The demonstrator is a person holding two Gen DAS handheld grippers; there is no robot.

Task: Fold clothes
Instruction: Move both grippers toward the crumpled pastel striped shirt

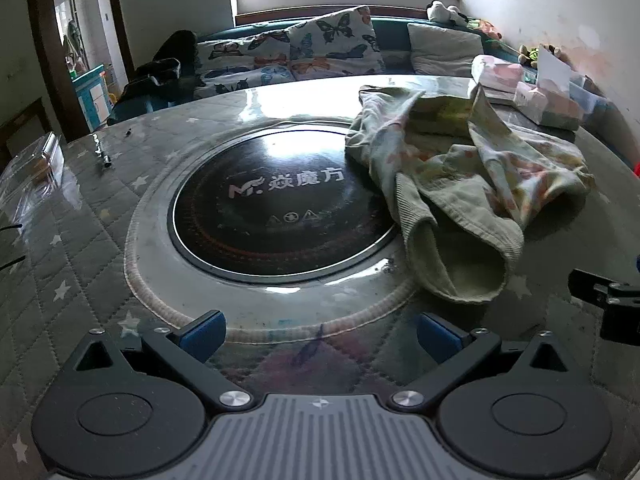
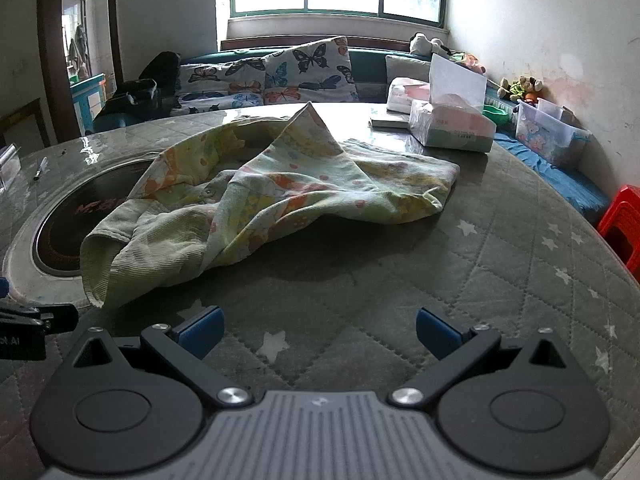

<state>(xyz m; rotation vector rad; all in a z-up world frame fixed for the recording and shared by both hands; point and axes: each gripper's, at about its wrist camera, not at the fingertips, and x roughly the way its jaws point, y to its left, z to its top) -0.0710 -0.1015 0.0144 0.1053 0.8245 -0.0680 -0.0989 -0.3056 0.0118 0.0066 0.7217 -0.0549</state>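
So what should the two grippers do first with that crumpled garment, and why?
Probably bring the right gripper forward to the ribbed cuff, the nearest free edge. The garment lies bunched on the table, partly over the cooktop, so it needs spreading before any fold. Both grippers, left too, are open and hold nothing.

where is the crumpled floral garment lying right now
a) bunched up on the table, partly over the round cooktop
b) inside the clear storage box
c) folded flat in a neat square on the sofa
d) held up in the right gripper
a: the floral garment lies bunched on the quilted table, its ribbed cuff end overlapping the round cooktop, with both the left gripper and the right gripper open and empty.
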